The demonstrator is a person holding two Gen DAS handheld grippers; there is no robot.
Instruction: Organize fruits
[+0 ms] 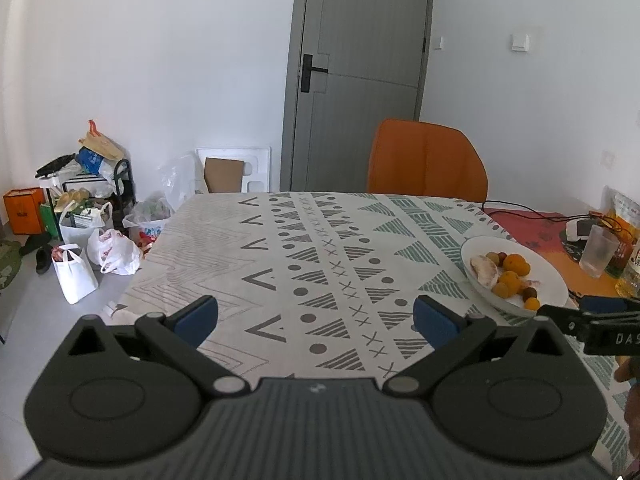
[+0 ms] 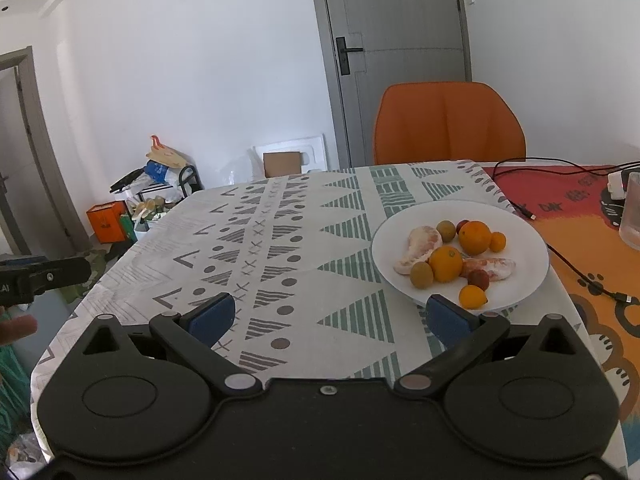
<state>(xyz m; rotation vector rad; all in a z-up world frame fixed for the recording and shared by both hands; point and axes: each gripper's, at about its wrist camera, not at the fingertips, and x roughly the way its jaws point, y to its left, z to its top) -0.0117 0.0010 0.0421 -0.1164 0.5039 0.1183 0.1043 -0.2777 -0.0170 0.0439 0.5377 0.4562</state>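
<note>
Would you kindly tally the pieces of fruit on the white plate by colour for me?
On the round white plate:
Orange round citrus fruits: 4
Pale pink peeled pomelo segments: 2
Olive-green small round fruits: 2
Dark red small round fruits: 2
Total: 10

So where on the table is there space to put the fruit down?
The patterned tablecloth is bare from the white plate across to the table's left edge, and between both grippers. The plate itself is crowded with oranges and small fruits. The red-orange cloth beside it holds cables and a glass.
</note>
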